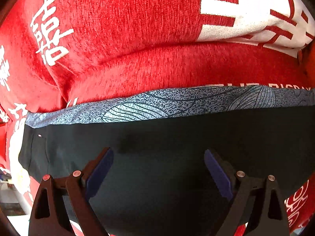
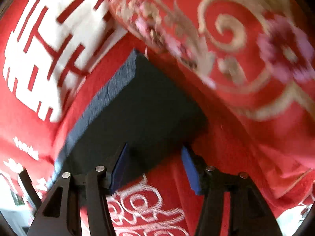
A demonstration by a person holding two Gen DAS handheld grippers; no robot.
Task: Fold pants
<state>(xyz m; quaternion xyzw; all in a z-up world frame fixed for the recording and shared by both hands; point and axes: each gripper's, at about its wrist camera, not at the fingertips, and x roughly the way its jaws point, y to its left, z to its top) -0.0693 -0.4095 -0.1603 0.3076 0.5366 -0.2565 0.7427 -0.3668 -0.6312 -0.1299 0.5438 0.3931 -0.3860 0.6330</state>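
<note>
Dark navy pants (image 1: 196,129) lie flat on a red bedspread, with a blue-grey leaf-patterned band (image 1: 137,108) along their far edge. My left gripper (image 1: 157,153) hovers over the dark cloth, its jaws wide open and nothing between the blue pads (image 1: 102,169). In the blurred right wrist view the pants (image 2: 141,102) appear as a folded dark wedge with the patterned band (image 2: 110,90) on its left side. My right gripper (image 2: 155,147) stands at the wedge's near edge, jaws partly open. The cloth's edge lies between the fingers, and the pads do not press on it.
The red bedspread (image 1: 137,39) with white characters and a large white emblem (image 1: 246,9) fills the surface. A red quilt with gold and pink embroidery (image 2: 226,49) is heaped just right of the pants. The bed's edge and floor show at the lower left (image 2: 11,212).
</note>
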